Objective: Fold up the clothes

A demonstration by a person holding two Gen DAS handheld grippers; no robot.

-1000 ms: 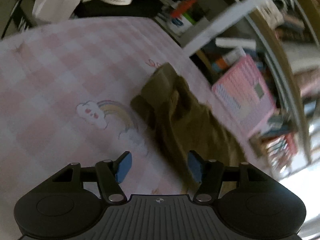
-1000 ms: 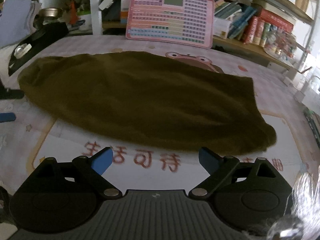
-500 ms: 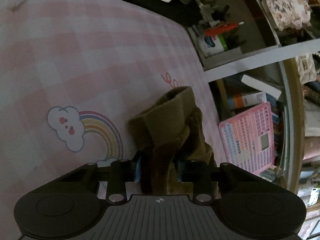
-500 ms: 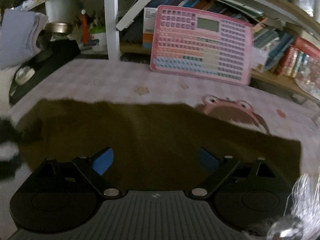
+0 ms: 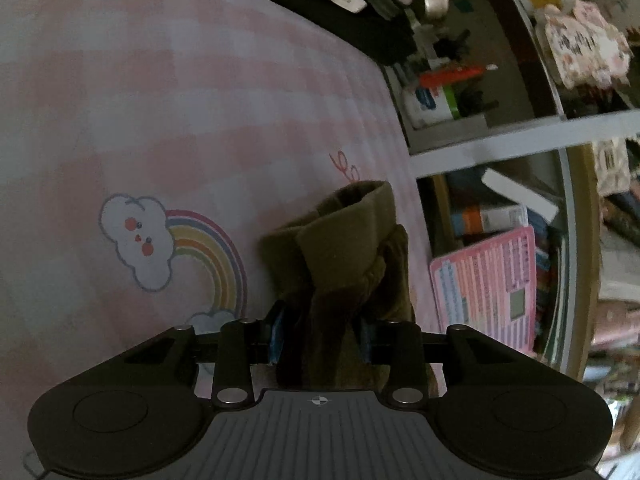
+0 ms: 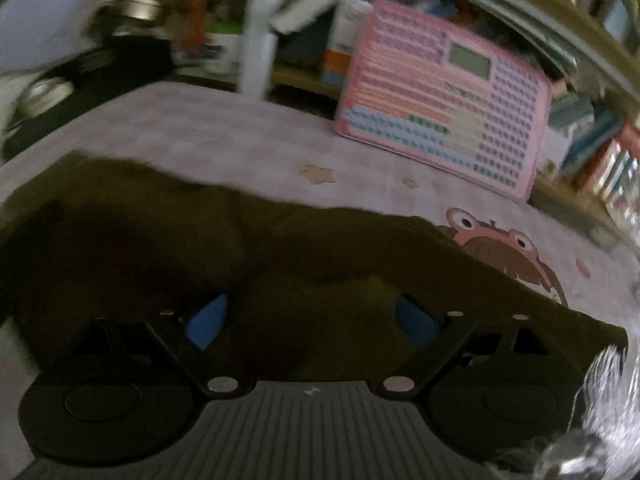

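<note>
An olive-brown garment (image 6: 280,248) lies spread across the pink checked cloth (image 6: 240,132), dark and blurred in the right wrist view. My right gripper (image 6: 310,322) hovers low over its near part, blue pads wide apart, nothing between them. In the left wrist view one bunched end of the same garment (image 5: 352,248) stands up in folds from the cloth beside a rainbow-and-cloud print (image 5: 160,240). My left gripper (image 5: 320,336) is shut on that bunched end, with fabric squeezed between its blue pads.
A pink keyboard-like toy board (image 6: 444,92) leans against the shelves behind the garment. Shelves with books (image 5: 500,208), bottles (image 5: 432,100) and a metal bowl (image 6: 128,12) line the far edge. Dark clothing (image 5: 340,8) lies at the cloth's far corner.
My left gripper went from open to shut on the garment's bunched end. My right gripper moved forward and lower over the garment, still open.
</note>
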